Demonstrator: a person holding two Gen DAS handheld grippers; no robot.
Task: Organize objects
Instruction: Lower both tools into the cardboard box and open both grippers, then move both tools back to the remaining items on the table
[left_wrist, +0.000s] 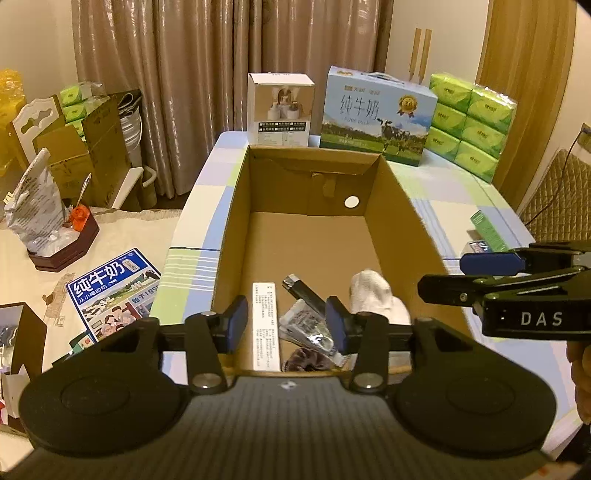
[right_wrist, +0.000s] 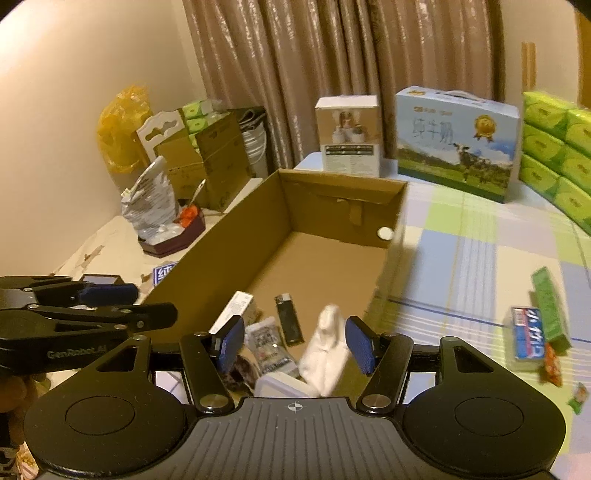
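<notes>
An open cardboard box (left_wrist: 406, 221) stands on a checked tablecloth. In its near end lie a long white printed carton (left_wrist: 266, 325), a black lighter (left_wrist: 301, 290), a silver sachet (left_wrist: 306, 325), a dark fuzzy item (left_wrist: 306, 360) and a white cloth (left_wrist: 373, 295). My left gripper (left_wrist: 287, 325) hovers open over that end with nothing between its pads. My right gripper (right_wrist: 295, 343) is open above the same spot. The white cloth (right_wrist: 325, 354) shows between its blue pads and is not pressed by them. Each gripper appears side-on in the other's view: right gripper (left_wrist: 443, 275), left gripper (right_wrist: 155, 302).
Behind the box stand a white carton (left_wrist: 280, 109), a blue milk case (left_wrist: 376, 114) and stacked green tissue packs (left_wrist: 472, 122). A green box (right_wrist: 548, 306), a blue pack (right_wrist: 526, 332) and small packets (right_wrist: 552, 363) lie right of the box. A flat milk carton (left_wrist: 114, 291) lies left.
</notes>
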